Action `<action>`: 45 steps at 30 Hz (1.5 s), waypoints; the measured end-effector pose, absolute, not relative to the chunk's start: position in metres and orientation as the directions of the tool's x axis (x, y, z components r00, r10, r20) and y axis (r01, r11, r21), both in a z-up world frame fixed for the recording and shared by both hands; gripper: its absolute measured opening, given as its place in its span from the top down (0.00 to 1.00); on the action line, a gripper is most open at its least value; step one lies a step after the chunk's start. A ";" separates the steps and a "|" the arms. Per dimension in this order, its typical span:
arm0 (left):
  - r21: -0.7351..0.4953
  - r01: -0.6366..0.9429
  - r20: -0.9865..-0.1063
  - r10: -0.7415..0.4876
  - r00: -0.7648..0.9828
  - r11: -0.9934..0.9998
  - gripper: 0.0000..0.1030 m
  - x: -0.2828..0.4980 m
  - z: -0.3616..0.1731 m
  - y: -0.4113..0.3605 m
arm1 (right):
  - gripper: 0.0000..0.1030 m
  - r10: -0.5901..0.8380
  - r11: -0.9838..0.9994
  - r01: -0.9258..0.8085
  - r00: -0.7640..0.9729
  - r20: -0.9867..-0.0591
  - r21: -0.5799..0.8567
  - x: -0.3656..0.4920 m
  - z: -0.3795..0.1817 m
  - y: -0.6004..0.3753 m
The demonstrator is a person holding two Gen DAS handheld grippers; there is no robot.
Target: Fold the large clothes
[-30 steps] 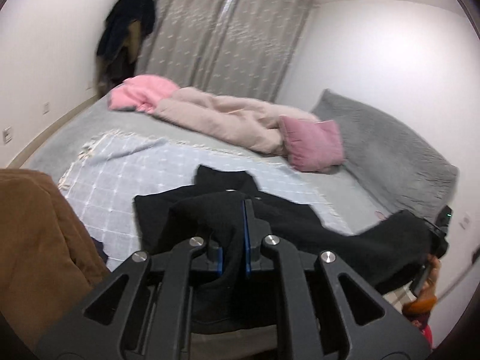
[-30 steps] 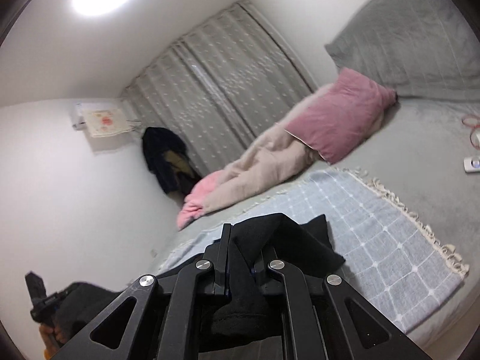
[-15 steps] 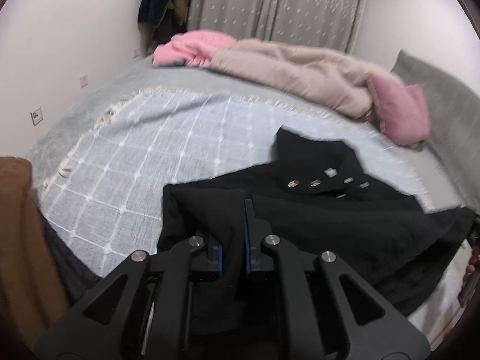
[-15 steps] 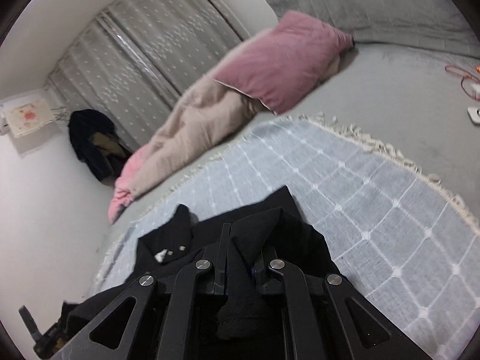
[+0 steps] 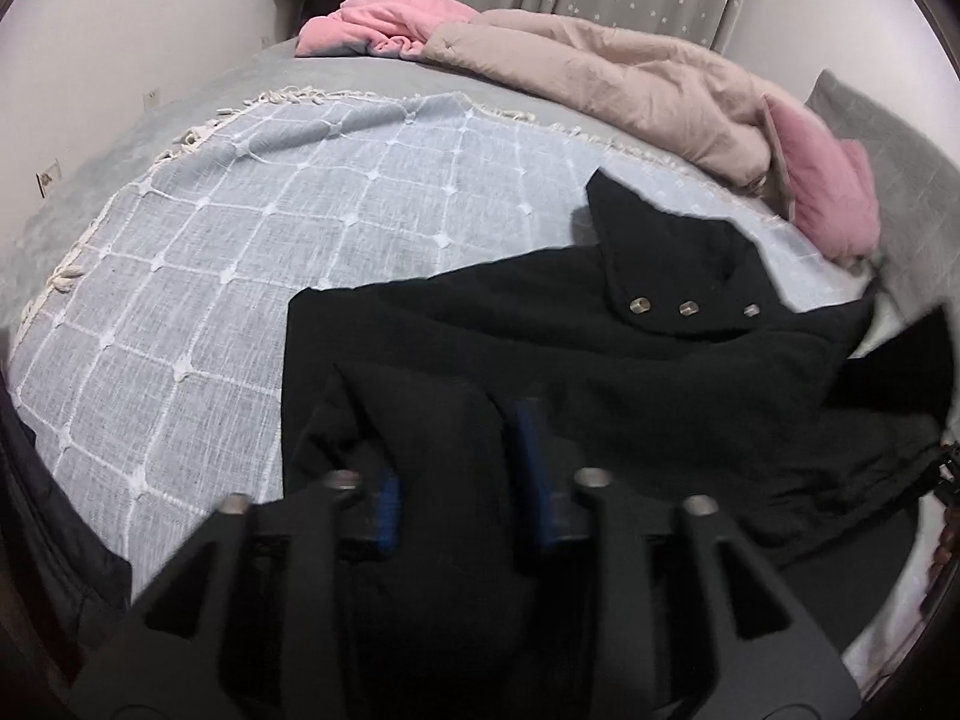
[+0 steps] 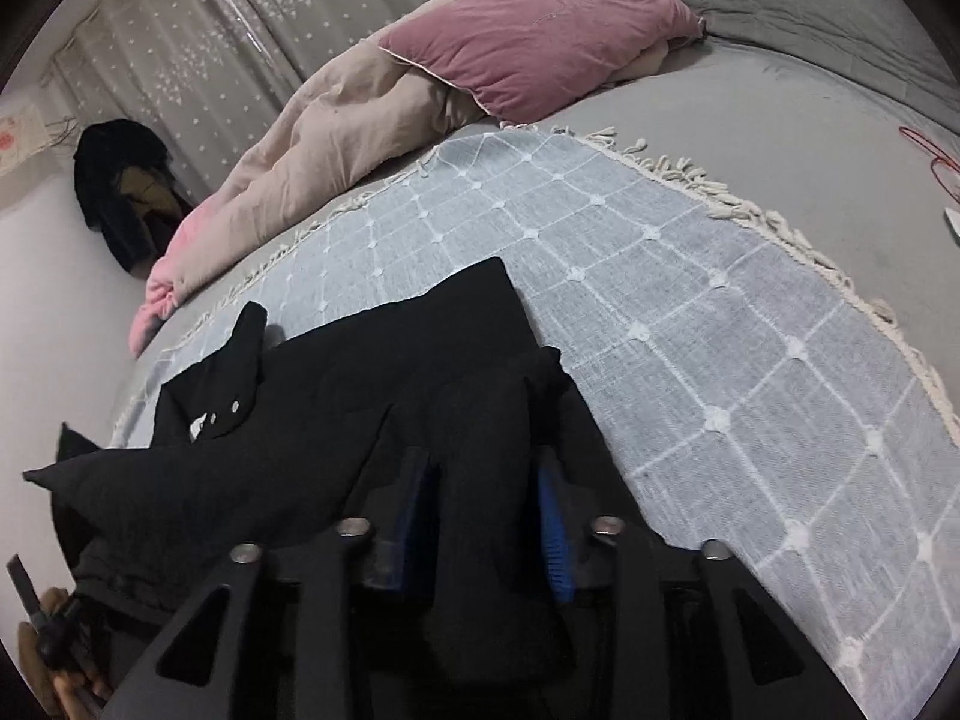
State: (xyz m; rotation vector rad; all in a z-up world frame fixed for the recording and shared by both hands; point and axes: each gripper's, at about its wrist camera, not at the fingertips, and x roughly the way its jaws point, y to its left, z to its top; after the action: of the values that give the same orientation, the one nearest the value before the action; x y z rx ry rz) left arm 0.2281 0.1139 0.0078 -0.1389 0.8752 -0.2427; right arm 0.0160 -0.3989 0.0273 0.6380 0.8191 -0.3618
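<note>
The black coat lies on the blue checked blanket on the bed, right in front of both grippers. It is laid down but not folded yet. Its collar flap with three little buttons sticks up ahead and to the right of the left gripper.

The left gripper has its fingers spread apart, with a lump of black cloth sitting loose between them. The right gripper is spread too, and cloth bunches up between its fingers as well. The cloth is so dark that I cannot be sure if it touches the blue pads.

So the laying out looks done, or nearly. The coat looks lumpy near the grippers, and one corner pokes out far to the right of the left gripper. The smoothing and all the folds are, I think, left to do.

A pink pillow and a beige quilt sit far ahead, well away from the coat.
</note>
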 end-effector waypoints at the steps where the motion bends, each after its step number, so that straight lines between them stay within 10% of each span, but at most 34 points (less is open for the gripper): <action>1: -0.238 0.162 -0.726 -0.286 0.626 0.958 0.39 0.224 0.014 0.116 | 0.46 -0.059 0.749 0.526 0.659 -0.750 0.404 0.008 0.038 -0.399; 3: -0.251 0.190 -0.685 -0.313 0.657 0.949 0.25 0.211 0.030 0.118 | 0.37 -0.075 0.748 0.520 0.684 -0.725 0.413 -0.006 0.054 -0.396; 10: -0.110 0.368 -0.635 -0.350 0.689 0.923 0.23 0.159 0.065 0.086 | 0.30 -0.045 0.863 0.411 0.639 -0.768 0.292 -0.018 0.081 -0.353; 20: -0.072 0.630 -0.809 -0.415 0.417 0.773 0.22 0.152 0.010 -0.001 | 0.30 0.057 0.975 0.174 0.420 -0.906 0.142 0.046 0.022 -0.262; 27: -0.143 0.420 -0.819 -0.346 0.459 0.896 0.22 0.237 -0.014 0.018 | 0.30 0.127 0.949 0.176 0.543 -0.830 0.260 0.108 0.008 -0.283; 36: -0.073 0.014 -0.758 -0.065 0.649 0.997 0.22 0.256 0.019 0.131 | 0.28 -0.226 0.736 0.590 0.677 -0.700 0.333 0.033 0.042 -0.399; 40: -0.223 -0.027 -0.788 -0.164 0.594 0.975 0.22 0.272 0.004 0.157 | 0.22 -0.239 0.736 0.604 0.654 -0.718 0.305 0.019 0.039 -0.402; 45: -0.284 -0.024 -0.798 -0.223 0.560 0.958 0.50 0.280 -0.015 0.150 | 0.30 -0.178 0.771 0.576 0.605 -0.776 0.272 0.041 -0.005 -0.398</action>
State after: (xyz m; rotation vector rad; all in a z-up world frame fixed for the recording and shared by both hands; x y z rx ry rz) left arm 0.2803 0.1503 -0.0151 -0.2771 0.9724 -0.1185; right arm 0.0414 -0.3977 -0.0049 0.5402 0.8119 -0.4611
